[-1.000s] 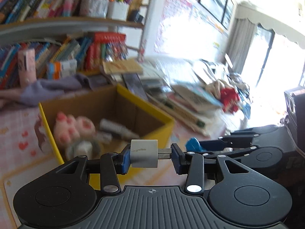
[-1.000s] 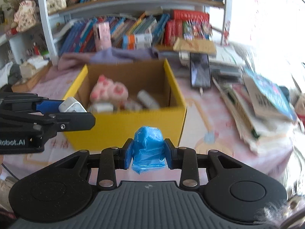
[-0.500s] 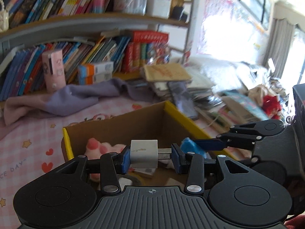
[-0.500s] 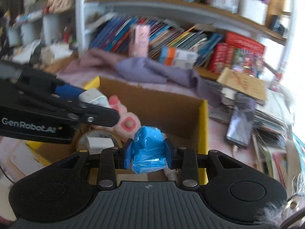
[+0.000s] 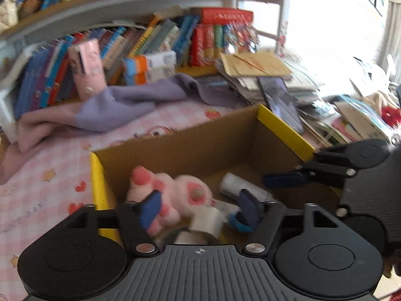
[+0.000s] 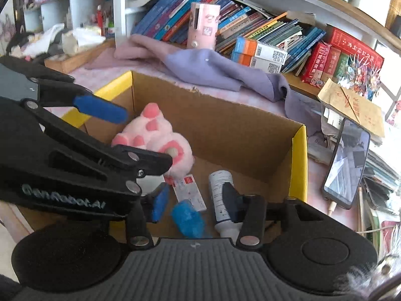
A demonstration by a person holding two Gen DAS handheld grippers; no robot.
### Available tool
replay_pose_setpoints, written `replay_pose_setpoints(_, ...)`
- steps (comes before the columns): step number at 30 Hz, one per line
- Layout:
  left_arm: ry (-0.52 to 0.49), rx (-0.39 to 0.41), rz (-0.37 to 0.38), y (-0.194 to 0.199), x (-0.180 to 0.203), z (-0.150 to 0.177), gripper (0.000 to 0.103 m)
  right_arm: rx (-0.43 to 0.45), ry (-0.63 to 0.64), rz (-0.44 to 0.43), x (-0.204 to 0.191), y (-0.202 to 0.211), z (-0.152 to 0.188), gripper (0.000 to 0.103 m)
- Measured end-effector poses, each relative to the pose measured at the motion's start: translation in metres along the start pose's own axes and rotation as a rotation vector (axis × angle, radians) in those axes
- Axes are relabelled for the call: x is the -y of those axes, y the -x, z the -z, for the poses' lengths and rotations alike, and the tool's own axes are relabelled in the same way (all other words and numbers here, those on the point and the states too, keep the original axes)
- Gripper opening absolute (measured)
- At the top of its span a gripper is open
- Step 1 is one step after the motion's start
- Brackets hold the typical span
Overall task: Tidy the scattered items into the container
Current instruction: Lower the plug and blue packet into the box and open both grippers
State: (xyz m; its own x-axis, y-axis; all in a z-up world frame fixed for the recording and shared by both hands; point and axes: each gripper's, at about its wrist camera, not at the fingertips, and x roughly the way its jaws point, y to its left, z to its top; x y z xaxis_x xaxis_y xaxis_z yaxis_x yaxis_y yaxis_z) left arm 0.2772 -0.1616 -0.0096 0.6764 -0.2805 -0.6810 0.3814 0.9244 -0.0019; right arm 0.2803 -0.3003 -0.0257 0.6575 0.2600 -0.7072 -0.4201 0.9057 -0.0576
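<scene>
Dropped since a second ago: white adapter [image 5: 206,222] and blue packet [image 6: 188,217], both grippers [image 5: 199,207] [image 6: 194,202] opening over the box [image 6: 298,155] — two more items tidied.

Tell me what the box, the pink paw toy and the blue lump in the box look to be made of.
Box: corrugated cardboard, matte brown inside, yellow outside; a torn top edge shows raw fibre.
Paw toy: plush fabric, fuzzy pale pink pile with darker pink pads.
Blue lump: probably thin plastic film or a wrapper, crinkled and slightly glossy; too blurred to be sure.
</scene>
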Motion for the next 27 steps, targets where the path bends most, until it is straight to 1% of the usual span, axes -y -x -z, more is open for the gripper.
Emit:
replay_pose_setpoints(1,0.008,0.013,-0.001,0.003,0.0,0.0,0.086,0.012,-0.012,-0.014,0.001,0.003,0.001,0.058)
replay_pose_setpoints(2,0.017,0.028,0.0,0.007,0.0,-0.001,0.087,0.026,-0.016,-0.014,0.001,0.006,0.002,0.063)
replay_pose_setpoints(4,0.03,0.053,-0.005,0.017,0.0,0.0,0.092,0.043,-0.016,0.0,0.0,0.011,0.003,0.064)
replay_pose_setpoints(6,0.039,0.071,-0.035,0.028,0.001,0.002,0.097,0.06,-0.038,-0.003,0.001,0.016,0.004,0.066)
replay_pose_setpoints(7,0.047,0.081,-0.061,0.034,0.002,0.002,0.097,0.071,-0.052,-0.003,0.002,0.02,0.006,0.067)
replay_pose_setpoints(9,0.07,0.105,-0.104,0.048,0.002,0.004,0.097,0.092,-0.077,0.006,0.001,0.029,0.01,0.073)
replay_pose_setpoints(13,0.122,0.177,-0.127,0.078,-0.002,0.014,0.101,0.125,-0.127,0.03,-0.005,0.05,0.017,0.077)
replay_pose_setpoints(15,0.118,0.208,-0.149,0.092,-0.002,0.021,0.101,0.142,-0.143,0.047,-0.011,0.06,0.02,0.079)
replay_pose_setpoints(18,0.089,0.221,-0.192,0.109,-0.002,0.031,0.103,0.176,-0.163,0.082,-0.024,0.076,0.025,0.084)
replay_pose_setpoints(22,0.069,0.212,-0.266,0.127,-0.004,0.051,0.103,0.196,-0.185,0.121,-0.046,0.092,0.035,0.085)
replay_pose_setpoints(24,0.068,0.206,-0.291,0.138,-0.007,0.065,0.103,0.204,-0.174,0.133,-0.059,0.099,0.04,0.089)
replay_pose_setpoints(27,0.086,0.198,-0.314,0.152,-0.009,0.089,0.103,0.208,-0.148,0.159,-0.076,0.106,0.043,0.09)
